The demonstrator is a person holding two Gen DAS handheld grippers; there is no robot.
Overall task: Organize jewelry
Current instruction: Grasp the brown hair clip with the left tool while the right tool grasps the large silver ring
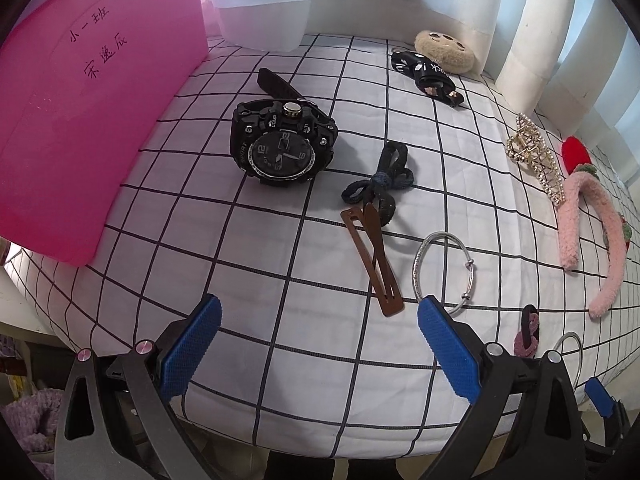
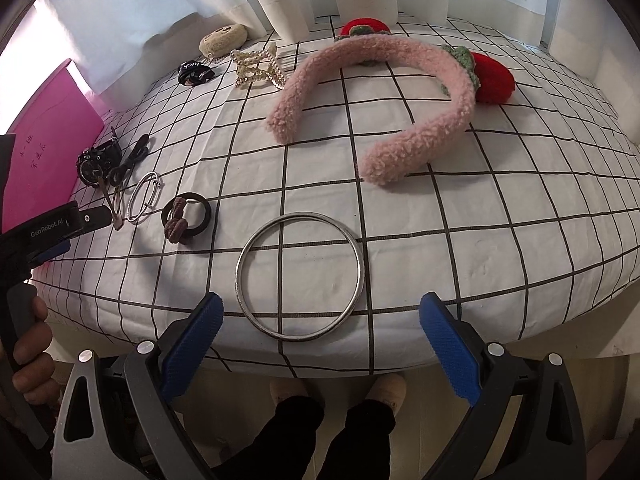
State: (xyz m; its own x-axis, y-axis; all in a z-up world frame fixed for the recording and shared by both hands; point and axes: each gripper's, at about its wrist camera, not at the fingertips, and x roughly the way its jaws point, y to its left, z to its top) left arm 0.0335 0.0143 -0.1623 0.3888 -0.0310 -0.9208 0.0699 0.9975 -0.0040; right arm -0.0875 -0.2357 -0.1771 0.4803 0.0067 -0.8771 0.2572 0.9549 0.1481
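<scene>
Hovering spread, empty: left tool point(image 1: 320, 344) near brown hair clip point(image 1: 374, 258); right tool point(image 2: 322, 344) near large metal ring point(image 2: 300, 276).

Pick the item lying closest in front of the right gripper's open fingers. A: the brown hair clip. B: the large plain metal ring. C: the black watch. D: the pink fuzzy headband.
B: in the right wrist view the large metal ring lies flat on the checked cloth just ahead of the right gripper, whose fingers are apart.
</scene>
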